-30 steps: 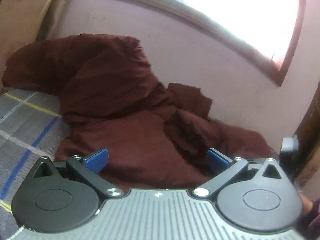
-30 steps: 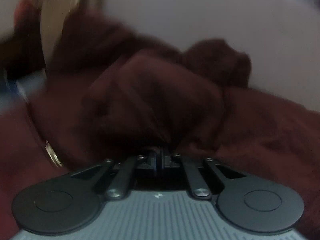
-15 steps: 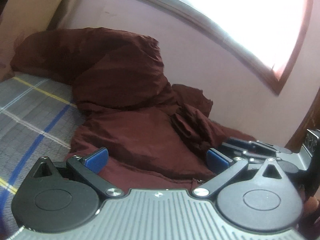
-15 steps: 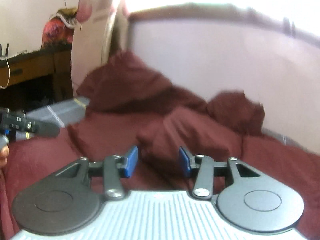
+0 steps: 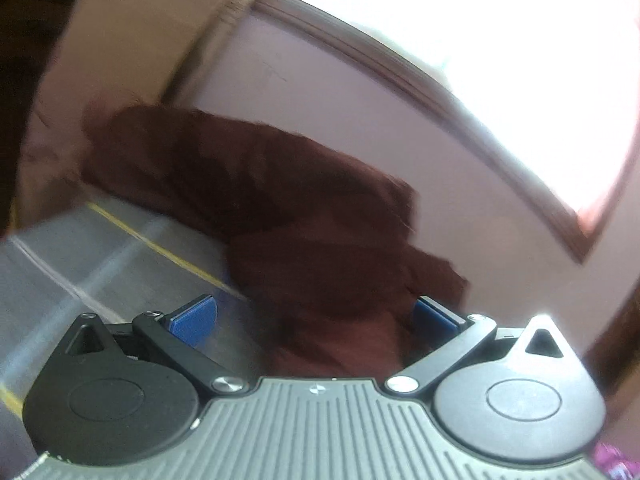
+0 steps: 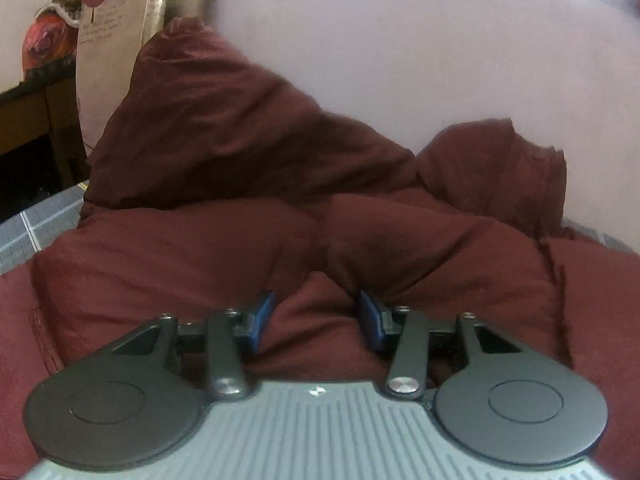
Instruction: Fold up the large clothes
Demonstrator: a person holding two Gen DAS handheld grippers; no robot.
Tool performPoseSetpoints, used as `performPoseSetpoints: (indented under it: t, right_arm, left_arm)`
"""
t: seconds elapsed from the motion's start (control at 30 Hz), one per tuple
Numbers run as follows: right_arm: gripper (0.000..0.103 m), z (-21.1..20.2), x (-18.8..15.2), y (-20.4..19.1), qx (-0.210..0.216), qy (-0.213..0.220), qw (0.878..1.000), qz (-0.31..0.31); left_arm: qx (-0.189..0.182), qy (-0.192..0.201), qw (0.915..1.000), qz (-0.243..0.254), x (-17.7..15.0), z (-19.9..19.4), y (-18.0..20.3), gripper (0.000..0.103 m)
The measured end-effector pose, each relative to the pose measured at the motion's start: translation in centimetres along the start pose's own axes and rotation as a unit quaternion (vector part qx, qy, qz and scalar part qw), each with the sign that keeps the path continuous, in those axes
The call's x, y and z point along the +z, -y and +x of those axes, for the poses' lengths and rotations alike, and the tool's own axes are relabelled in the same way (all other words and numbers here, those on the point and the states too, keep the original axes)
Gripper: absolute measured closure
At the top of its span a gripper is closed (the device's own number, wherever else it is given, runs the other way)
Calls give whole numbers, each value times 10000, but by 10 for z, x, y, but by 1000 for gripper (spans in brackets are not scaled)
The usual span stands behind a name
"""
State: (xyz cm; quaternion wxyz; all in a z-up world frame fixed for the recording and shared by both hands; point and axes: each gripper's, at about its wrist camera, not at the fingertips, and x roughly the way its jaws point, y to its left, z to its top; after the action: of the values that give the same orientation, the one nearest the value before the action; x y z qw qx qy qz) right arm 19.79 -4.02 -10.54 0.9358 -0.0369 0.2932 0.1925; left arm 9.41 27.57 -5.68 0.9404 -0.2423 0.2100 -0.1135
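A large dark maroon garment (image 5: 280, 208) lies crumpled on a grey plaid bed cover (image 5: 80, 264), piled against the pale wall. In the right wrist view the garment (image 6: 260, 152) fills the middle, with a raised peak at the left and a second lump at the right. My left gripper (image 5: 314, 314) is open wide and empty, its blue pads (image 5: 194, 316) either side of the garment's near edge. My right gripper (image 6: 316, 316) is open and empty, just above a fold of the cloth that bulges between its blue pads (image 6: 264, 312).
A pale wall (image 6: 400, 60) backs the bed. A bright window with a brown frame (image 5: 440, 96) is above it. A cardboard sheet (image 5: 132, 20) leans at the left. A dark wooden desk with a colourful bag (image 6: 44, 40) stands far left.
My right gripper was shut on the cloth a second ago, then opened and let go. It has since widened. My left gripper swung left, staying open; the view is blurred.
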Motion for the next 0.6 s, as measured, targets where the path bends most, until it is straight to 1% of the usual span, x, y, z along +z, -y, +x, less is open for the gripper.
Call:
performPoseSetpoints:
  t: [0.03, 0.1, 0.13, 0.17, 0.23, 0.27, 0.3, 0.37, 0.43, 0.5, 0.53, 0.6]
  right_arm:
    - [55, -2, -3, 2, 31, 68, 10000, 51]
    - [51, -6, -7, 4, 77, 198, 9997, 98]
    - [43, -7, -7, 5, 121, 219, 9996, 106]
    - [34, -8, -7, 6, 156, 215, 9996, 109]
    - [24, -3, -6, 2, 119, 140, 9998, -24]
    - [22, -2, -5, -2, 29, 104, 9998, -174]
    - [21, 2, -6, -5, -59, 100, 9995, -287]
    - [21, 3, -6, -8, -134, 104, 9991, -380]
    - [21, 3, -7, -5, -97, 121, 9994, -320]
    - [20, 2, -8, -4, -97, 144, 9993, -326]
    - [20, 3, -8, -4, -110, 158, 9992, -349]
    - [20, 5, -8, -5, -127, 184, 9990, -390]
  left_arm:
    - [-17, 33, 9998, -201, 6, 4, -12, 1]
    - [-238, 182, 9967, -760, 21, 13, -45, 5]
    - [-215, 277, 9951, -927, 26, 16, -57, 6]
    - [-158, 368, 9931, -1103, 33, 21, -71, 7]
    - [-139, 376, 9908, -1294, 47, 33, -95, 9]
    - [-79, 375, 9905, -1324, 53, 39, -104, 11]
    - [67, 379, 9909, -1291, 58, 46, -111, 12]
    - [358, 334, 9924, -1131, 65, 59, -121, 9]
    - [565, 272, 9907, -1209, 71, 73, -135, 8]
    - [613, 200, 9861, -1529, 78, 86, -154, 4]
    - [584, 175, 9819, -1792, 81, 91, -165, 4]
    - [426, 183, 9703, -2373, 85, 104, -188, 2]
